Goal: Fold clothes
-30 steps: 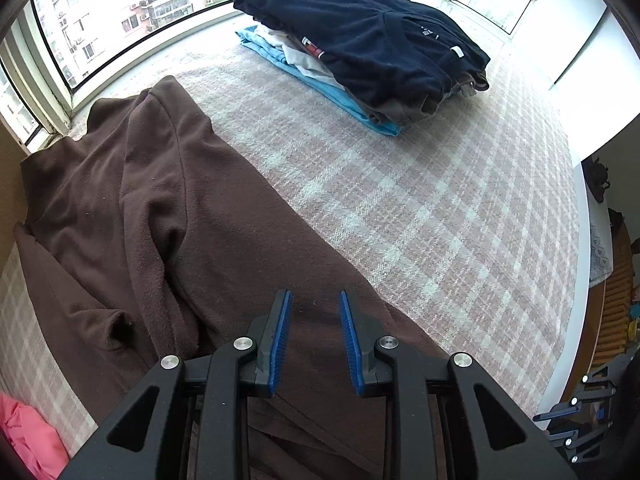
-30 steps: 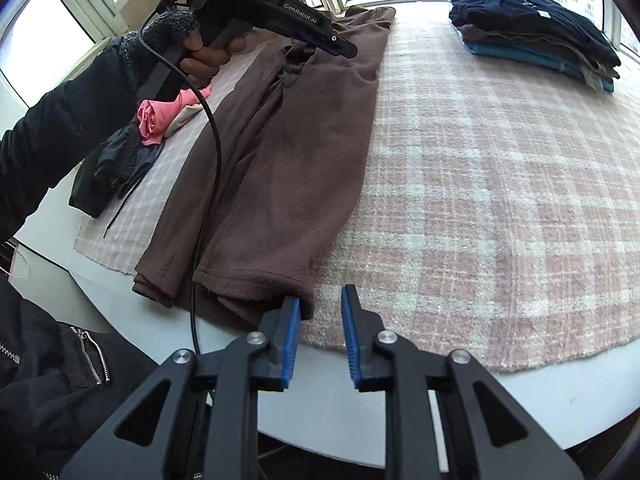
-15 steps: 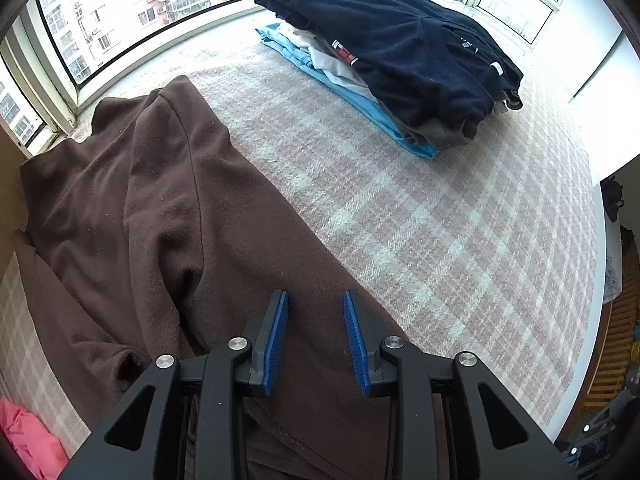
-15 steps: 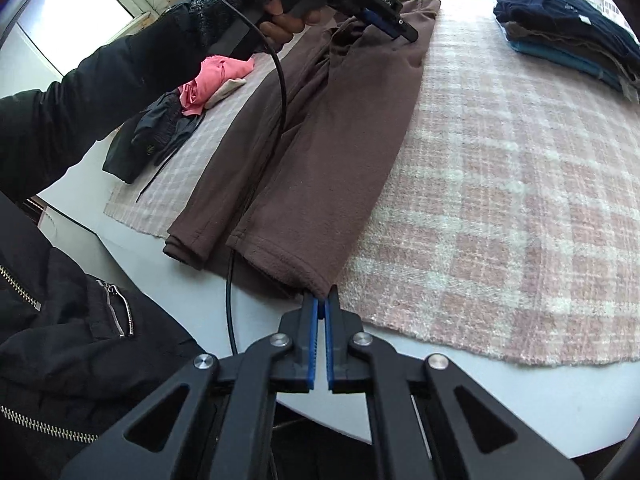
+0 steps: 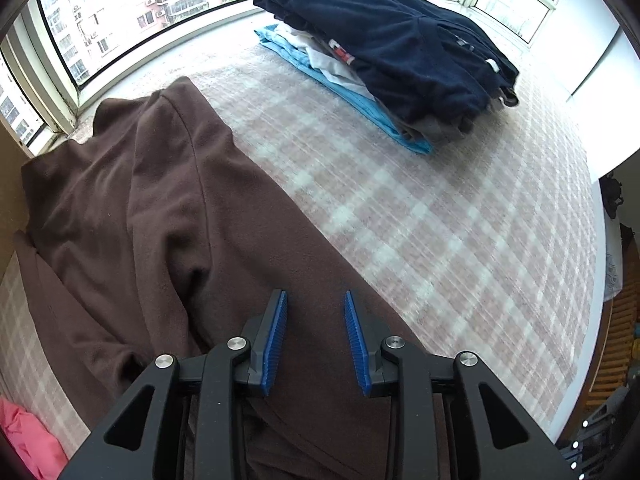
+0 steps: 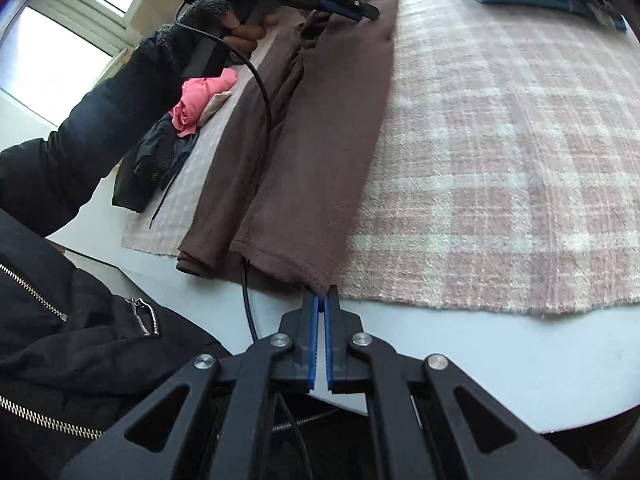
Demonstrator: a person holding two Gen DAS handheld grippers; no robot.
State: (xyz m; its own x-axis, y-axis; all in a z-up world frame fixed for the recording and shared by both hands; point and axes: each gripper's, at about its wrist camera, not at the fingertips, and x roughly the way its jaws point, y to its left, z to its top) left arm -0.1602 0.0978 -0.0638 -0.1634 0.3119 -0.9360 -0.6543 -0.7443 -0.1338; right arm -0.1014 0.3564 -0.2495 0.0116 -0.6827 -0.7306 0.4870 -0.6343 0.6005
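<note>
Lying lengthwise on the plaid blanket (image 6: 500, 160) that covers the white surface (image 6: 500, 360), the brown garment (image 6: 320, 140) runs from the near edge toward the far window. Right tongs (image 6: 321, 300) are clamped together on its near hem corner. Left tongs (image 5: 316, 316) hover above its upper part, blue pads apart, nothing between them. A folded stack (image 5: 400, 52) sits far right.

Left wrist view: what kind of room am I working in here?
Likely a high-rise flat's bay-window nook used for laundry: curved windows facing apartment blocks, a checked blanket as work surface, a folded clothes stack and the brown garment.
</note>
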